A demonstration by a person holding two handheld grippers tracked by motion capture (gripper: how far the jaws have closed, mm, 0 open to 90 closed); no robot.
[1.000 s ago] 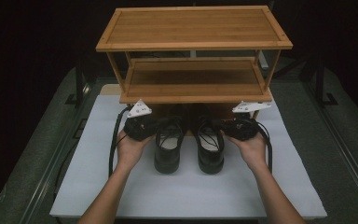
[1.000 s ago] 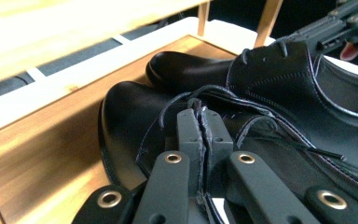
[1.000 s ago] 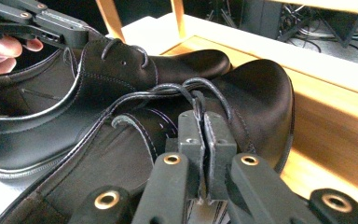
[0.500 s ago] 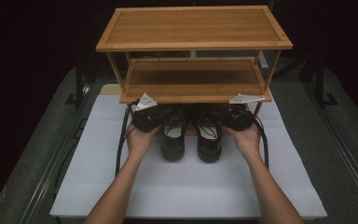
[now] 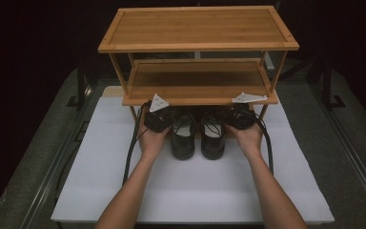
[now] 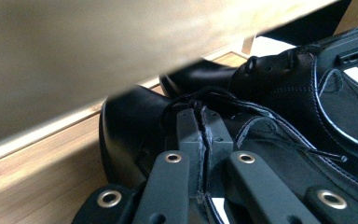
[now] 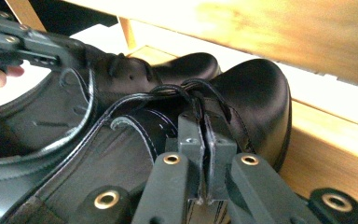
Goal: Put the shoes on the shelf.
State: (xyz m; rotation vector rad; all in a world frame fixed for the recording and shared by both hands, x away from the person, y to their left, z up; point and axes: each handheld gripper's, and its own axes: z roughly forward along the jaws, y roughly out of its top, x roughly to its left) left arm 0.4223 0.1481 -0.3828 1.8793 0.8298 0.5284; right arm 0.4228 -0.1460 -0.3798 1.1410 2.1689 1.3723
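Rack: a wooden shoe rack (image 5: pixel 198 28) with 2 shelves stands at the far end of the white worktop (image 5: pixel 195 191). Both shelves are bare. The space under the low shelf holds the front parts of 2 shoes.

Left shoe: the left black shoe (image 5: pixel 183 138) lies on the worktop with its toe under the low shelf and its heel toward the person. In the left tool view its toe (image 6: pixel 130 126) sits on a wooden bar of the rack.

Right shoe: the right black shoe (image 5: pixel 213 138) lies just beside the left one, also with its toe under the low shelf. In the right tool view its shiny toe (image 7: pixel 256 98) is close under the shelf edge.

Left tool: the left tool (image 6: pixel 204 140) is closed tight on the left shoe's side edge, beside the laces. The person's left hand (image 5: pixel 153 138) holds it.

Right tool: the right tool (image 7: pixel 204 140) is closed tight on the right shoe's side edge, beside the laces. The person's right hand (image 5: pixel 246 137) holds it.

Writing: no letters on the shoes or the rack can be read.

Change: 1 second ago the shoes lay nearer to the person, with more of them out in front of the rack. Now both shoes and both hands are farther in, toward the rack.
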